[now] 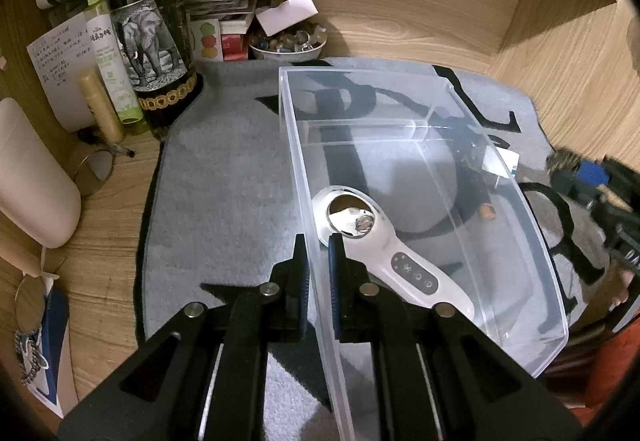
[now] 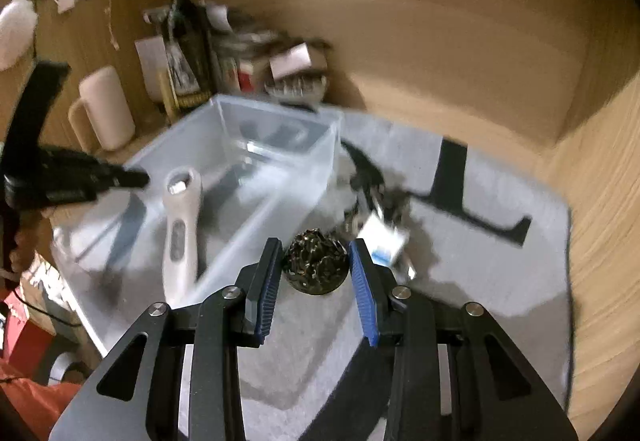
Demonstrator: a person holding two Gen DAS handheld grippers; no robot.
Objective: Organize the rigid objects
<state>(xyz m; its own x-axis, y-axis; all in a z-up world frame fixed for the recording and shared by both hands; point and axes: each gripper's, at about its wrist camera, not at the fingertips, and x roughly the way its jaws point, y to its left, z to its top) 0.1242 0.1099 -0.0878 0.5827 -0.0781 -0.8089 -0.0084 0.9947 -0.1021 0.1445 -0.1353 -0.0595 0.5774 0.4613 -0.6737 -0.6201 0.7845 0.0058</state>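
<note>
The left gripper (image 1: 318,261) pinches the near left wall of the clear plastic bin (image 1: 536,217), one pad outside, one inside. Just beyond its fingertips, a white handheld device (image 1: 400,261) lies on the bin's floor. The right gripper (image 2: 316,273) has its blue pads closed against a dark, patterned round object (image 2: 316,265), which sits between them, just right of the bin and above the grey mat (image 2: 480,261). A small white box (image 2: 384,237) lies on the mat just beyond.
</note>
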